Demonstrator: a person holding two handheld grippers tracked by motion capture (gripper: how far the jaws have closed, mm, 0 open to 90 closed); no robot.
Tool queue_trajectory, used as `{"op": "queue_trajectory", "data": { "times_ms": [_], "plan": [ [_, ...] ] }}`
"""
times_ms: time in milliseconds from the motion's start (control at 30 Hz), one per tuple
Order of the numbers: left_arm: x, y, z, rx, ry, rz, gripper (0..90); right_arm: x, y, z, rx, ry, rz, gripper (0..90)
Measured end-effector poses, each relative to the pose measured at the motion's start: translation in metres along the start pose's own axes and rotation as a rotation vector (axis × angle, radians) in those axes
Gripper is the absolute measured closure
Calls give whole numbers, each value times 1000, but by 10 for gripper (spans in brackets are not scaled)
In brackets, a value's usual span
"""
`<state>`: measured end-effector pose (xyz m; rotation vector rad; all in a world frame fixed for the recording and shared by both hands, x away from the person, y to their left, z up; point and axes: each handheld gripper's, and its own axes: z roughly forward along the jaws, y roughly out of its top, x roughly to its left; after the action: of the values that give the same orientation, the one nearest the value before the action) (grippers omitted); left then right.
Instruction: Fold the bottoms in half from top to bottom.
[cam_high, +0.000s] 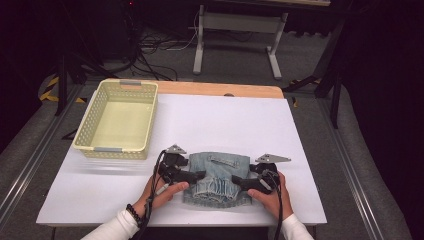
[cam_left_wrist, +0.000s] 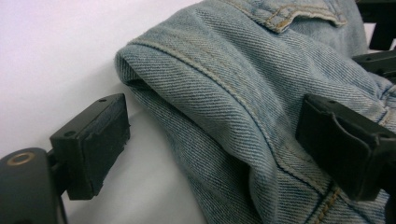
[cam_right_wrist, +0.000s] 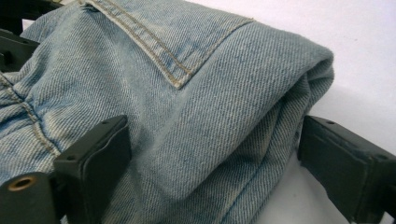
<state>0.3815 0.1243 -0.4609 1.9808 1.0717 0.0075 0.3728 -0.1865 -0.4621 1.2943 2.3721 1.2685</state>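
Observation:
A folded piece of light-blue denim (cam_high: 217, 177) lies near the front edge of the white table (cam_high: 225, 120). My left gripper (cam_high: 200, 175) reaches in at its left side and my right gripper (cam_high: 236, 180) at its right side, each held by a hand. In the left gripper view the jaws (cam_left_wrist: 215, 126) stand wide: one pad (cam_left_wrist: 109, 126) is clear of the cloth over the table, the other (cam_left_wrist: 336, 135) lies over the denim fold (cam_left_wrist: 224, 70). In the right gripper view the gripper (cam_right_wrist: 215, 135) is open around the thick folded edge (cam_right_wrist: 187, 70), one pad (cam_right_wrist: 107, 149) lying against the denim.
A pale yellow perforated basket (cam_high: 82, 131) stands empty at the table's back left. Bare white tabletop stretches behind and to the right of the denim. Past the table are a wooden edge (cam_high: 220, 89), floor cables and a metal stand's legs (cam_high: 235, 47).

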Motion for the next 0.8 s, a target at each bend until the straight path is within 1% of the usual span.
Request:
{"op": "queue_trajectory", "data": {
  "times_ms": [100,133,200,267,300,400,467,500,567,600,633,700,767,800],
  "plan": [
    [-1,0,1,-1,-5,-5,108,0,1,1,4,3,-3,105],
    [-1,0,2,0,-24,0,128,1,1,0,6,13,-7,148],
    [-1,1,2,3,-35,9,147,2,1,0,10,23,-13,176],
    [-1,2,2,13,-60,-2,169,1,1,0,11,31,-12,194],
    [0,3,2,22,-63,-2,169,1,1,0,10,36,-13,208],
    [-1,4,4,22,-63,-6,176,1,1,0,12,45,-11,240],
    [-2,5,4,32,-66,12,187,1,1,0,13,46,-12,249],
    [-1,5,4,37,-73,21,221,2,1,0,13,46,-13,259],
    [-3,5,5,36,-78,10,281,2,2,0,11,45,-18,284],
    [-3,5,6,40,-84,17,336,3,2,0,10,46,-20,314],
    [-4,5,6,42,-84,20,364,4,2,0,9,47,-22,329],
    [-3,6,7,51,-99,17,439,5,1,0,2,57,-33,407],
    [-3,6,6,48,-95,33,524,6,1,-1,-5,73,-48,509],
    [-4,6,6,46,-88,46,559,7,1,-1,-10,70,-57,557]
  ]
}}
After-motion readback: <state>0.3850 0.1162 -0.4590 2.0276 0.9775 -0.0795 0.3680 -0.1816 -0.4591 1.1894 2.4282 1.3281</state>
